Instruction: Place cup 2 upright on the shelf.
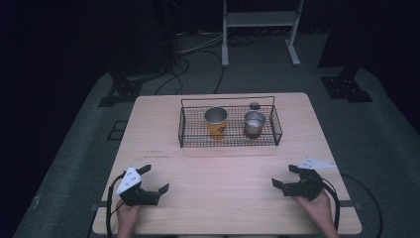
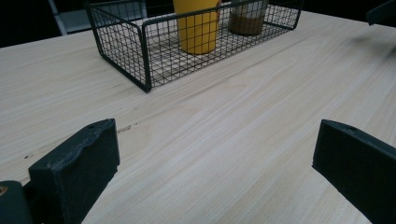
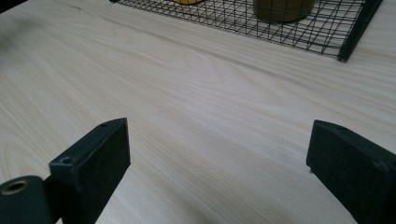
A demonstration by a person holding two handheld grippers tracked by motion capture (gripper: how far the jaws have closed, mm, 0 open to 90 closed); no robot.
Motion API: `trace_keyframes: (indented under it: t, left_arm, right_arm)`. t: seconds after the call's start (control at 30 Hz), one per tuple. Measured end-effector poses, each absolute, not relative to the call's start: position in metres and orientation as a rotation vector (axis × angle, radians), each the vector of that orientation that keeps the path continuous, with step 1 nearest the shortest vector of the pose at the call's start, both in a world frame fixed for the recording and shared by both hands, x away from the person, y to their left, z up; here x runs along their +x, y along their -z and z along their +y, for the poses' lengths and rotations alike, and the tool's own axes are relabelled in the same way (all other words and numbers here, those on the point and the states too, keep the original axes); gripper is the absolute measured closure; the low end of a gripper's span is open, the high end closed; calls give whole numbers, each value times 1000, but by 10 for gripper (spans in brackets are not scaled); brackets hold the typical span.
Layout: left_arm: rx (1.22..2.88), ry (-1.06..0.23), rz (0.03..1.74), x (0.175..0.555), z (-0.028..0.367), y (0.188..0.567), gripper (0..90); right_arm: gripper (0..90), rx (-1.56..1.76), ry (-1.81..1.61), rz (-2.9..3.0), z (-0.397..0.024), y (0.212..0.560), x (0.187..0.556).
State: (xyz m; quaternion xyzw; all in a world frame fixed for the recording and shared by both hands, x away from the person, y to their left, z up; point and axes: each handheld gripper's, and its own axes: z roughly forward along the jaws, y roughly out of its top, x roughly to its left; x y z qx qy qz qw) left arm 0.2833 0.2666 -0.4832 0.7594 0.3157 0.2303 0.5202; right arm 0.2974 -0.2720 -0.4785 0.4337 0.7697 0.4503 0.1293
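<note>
Wire basket (image 1: 229, 124) sits toward the desk's (image 1: 228, 173) far edge; both my left gripper (image 1: 154, 179) and right gripper (image 1: 282, 176) gape empty, so a careless reach could snag its rim and topple the yellow cup (image 1: 216, 122).

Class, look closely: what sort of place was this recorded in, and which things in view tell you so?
Probably a lab or recording studio, not a home. A lone wooden table stands on grey flooring amid dark surroundings, cables trail across the floor behind it, and a hand-held gripper with a cable lies at each side.

Left gripper (image 1: 154, 179) and right gripper (image 1: 284, 175) are hand-held low, jaws spread wide, nothing between.
</note>
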Motion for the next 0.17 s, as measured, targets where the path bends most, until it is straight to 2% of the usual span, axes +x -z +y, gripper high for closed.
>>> trace_keyframes:
  t: [0.17]
  left_arm:
    - [1822, -552, 758, 284, 266, 483, 0]
  right_arm:
    - [55, 1279, -1338, 2164, -274, 480, 286]
